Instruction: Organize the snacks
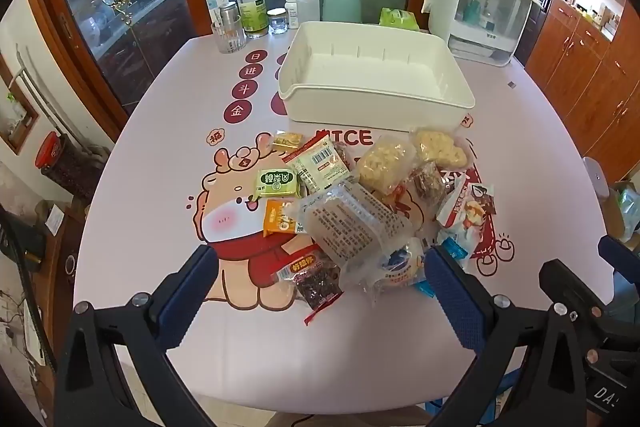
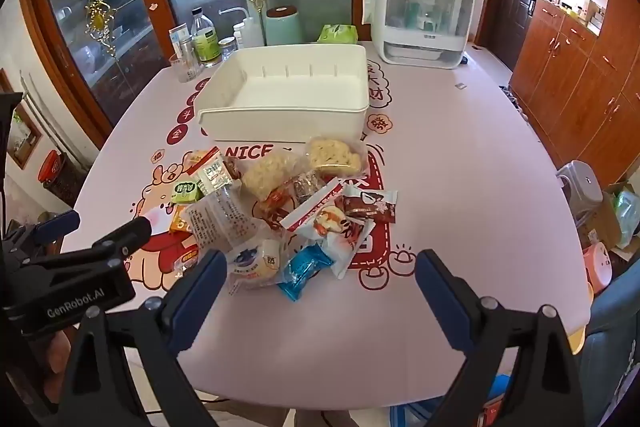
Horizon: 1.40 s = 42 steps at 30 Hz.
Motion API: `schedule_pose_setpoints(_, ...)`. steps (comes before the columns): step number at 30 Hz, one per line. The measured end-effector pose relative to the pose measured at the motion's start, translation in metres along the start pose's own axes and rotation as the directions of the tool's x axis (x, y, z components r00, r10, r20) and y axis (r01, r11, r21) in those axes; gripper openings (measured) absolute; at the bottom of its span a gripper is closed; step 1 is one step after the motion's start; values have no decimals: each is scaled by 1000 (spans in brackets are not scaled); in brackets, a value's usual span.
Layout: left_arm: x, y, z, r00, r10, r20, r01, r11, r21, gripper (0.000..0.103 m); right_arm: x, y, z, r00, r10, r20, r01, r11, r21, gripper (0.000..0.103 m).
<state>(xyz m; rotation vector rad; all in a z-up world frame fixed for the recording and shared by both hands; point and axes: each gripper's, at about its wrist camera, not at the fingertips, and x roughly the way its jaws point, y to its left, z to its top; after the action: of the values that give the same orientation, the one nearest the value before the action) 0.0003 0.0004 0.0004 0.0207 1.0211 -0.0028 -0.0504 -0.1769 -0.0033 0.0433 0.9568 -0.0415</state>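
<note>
A heap of several wrapped snacks (image 1: 360, 203) (image 2: 280, 211) lies mid-table on the pink printed tablecloth (image 1: 520, 187). Just beyond it stands an empty white plastic bin (image 1: 372, 75) (image 2: 288, 95). My left gripper (image 1: 320, 267) hovers open over the near edge of the heap, above a clear packet (image 1: 352, 227) and a dark-red packet (image 1: 316, 283). My right gripper (image 2: 320, 267) is open too, hanging above a blue packet (image 2: 304, 269) and a white bun packet (image 2: 256, 263). Nothing is between either pair of fingers. The left gripper's body (image 2: 80, 267) shows at the left of the right wrist view.
Bottles, jars and a glass (image 1: 230, 35) crowd the far left of the table beside a mint canister (image 1: 342, 3). A white covered appliance (image 1: 480, 11) stands far right. Glass cabinet doors rise behind, wooden cabinets (image 2: 580, 87) to the right, a stool (image 2: 580, 187) by the table's edge.
</note>
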Motion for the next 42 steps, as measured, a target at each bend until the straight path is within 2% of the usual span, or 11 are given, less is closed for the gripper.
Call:
schedule_pose_setpoints(1,1,0,1,1000,-7,-19,7,1000,1,102,0,-1,1,1000,-3,-1,3,1000,-1,96)
schedule_pose_setpoints(5,0,-5,-1,1000,-15,-1,15,1000,17,102,-1,-9,5,1000,-4,2,4,1000,9,96)
schedule_pose_setpoints(12,-4,-3,-7,1000,-11,26,10,999,31,102,4,5,-5,1000,2,9,-2,1000,17,96)
schedule_pose_setpoints(42,-1,-6,0,1000,-10,16,10,1000,12,102,9,1,11,1000,18,-5,-19,1000,-13,96)
